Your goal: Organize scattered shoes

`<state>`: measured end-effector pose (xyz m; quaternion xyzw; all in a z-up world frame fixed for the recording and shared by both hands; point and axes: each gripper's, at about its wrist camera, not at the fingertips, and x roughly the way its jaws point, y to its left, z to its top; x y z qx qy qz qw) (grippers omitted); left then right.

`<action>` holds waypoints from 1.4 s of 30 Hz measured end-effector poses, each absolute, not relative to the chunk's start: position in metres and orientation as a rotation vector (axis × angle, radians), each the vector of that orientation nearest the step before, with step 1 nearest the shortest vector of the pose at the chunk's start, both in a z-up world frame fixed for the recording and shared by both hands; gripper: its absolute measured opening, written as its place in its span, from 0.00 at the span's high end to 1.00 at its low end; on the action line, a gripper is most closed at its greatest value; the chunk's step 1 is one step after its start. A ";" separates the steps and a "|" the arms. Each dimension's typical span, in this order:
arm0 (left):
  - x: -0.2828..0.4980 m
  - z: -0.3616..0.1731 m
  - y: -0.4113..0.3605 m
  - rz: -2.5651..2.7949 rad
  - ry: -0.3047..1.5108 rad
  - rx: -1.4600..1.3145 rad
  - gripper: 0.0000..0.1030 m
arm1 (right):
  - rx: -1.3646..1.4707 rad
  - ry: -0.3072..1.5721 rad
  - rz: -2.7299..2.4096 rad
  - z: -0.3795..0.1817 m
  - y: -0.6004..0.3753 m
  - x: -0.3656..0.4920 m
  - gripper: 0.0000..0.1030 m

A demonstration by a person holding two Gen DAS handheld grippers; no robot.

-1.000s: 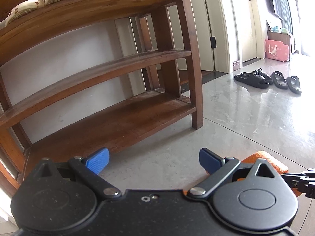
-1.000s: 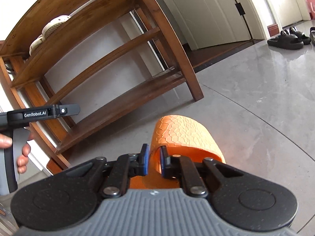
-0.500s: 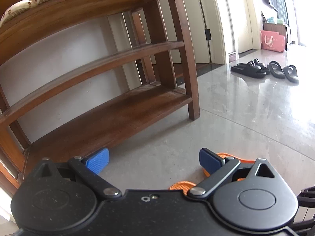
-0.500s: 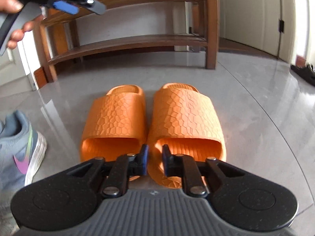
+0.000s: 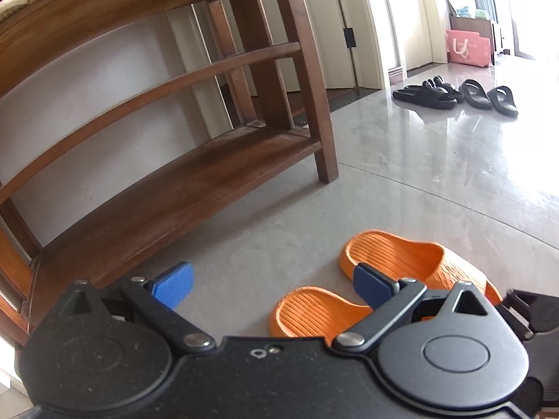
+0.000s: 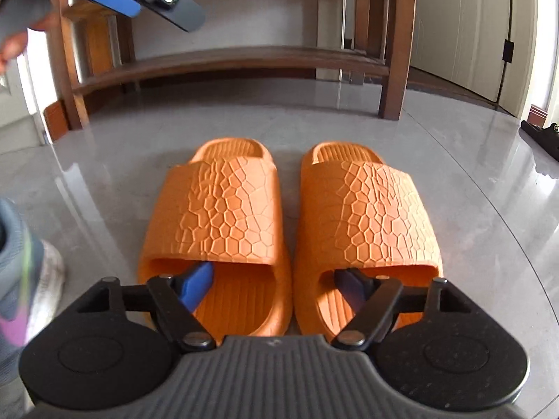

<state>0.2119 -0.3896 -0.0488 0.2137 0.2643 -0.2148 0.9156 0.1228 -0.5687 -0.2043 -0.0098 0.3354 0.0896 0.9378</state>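
Left wrist view: left gripper [image 5: 272, 284] jaws wide open, nothing in them, over the floor by the wooden shoe rack [image 5: 195, 174]. Right wrist view: right gripper [image 6: 276, 284] jaws opening, gripping nothing, orange slippers [image 6: 290, 216] side by side on the floor [image 6: 104, 174].

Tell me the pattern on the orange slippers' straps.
The orange slippers carry an embossed cracked-cell, honeycomb-like pattern, clearest in the right wrist view.

A large "U" marks the pink bag [image 5: 467, 48].
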 end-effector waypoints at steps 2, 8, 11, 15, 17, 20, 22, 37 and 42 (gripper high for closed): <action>0.212 -0.049 -0.389 -0.442 0.538 0.442 0.04 | 0.033 0.681 0.171 -0.202 -0.573 0.130 0.32; 0.211 -0.052 -0.389 -0.437 0.542 0.443 0.04 | 0.128 0.662 0.142 -0.200 -0.583 0.141 0.65; 0.210 -0.051 -0.389 -0.440 0.535 0.445 0.04 | 0.208 0.631 0.133 -0.196 -0.589 0.142 0.75; 0.212 -0.047 -0.388 -0.434 0.521 0.441 0.04 | 0.265 0.586 0.132 -0.188 -0.595 0.141 0.77; 0.212 -0.045 -0.386 -0.422 0.517 0.431 0.04 | 0.305 0.574 0.141 -0.185 -0.599 0.143 0.77; 0.215 -0.040 -0.383 -0.404 0.504 0.415 0.04 | 0.374 0.542 0.146 -0.177 -0.606 0.146 0.77; 0.217 -0.036 -0.381 -0.390 0.492 0.405 0.04 | 0.410 0.520 0.144 -0.172 -0.611 0.146 0.77; 0.232 0.016 -0.361 -0.317 0.381 0.312 0.04 | 0.356 0.262 0.163 -0.076 -0.626 0.136 0.77; 0.233 0.054 -0.337 -0.279 0.324 0.238 0.04 | 0.309 0.091 0.182 -0.003 -0.635 0.137 0.76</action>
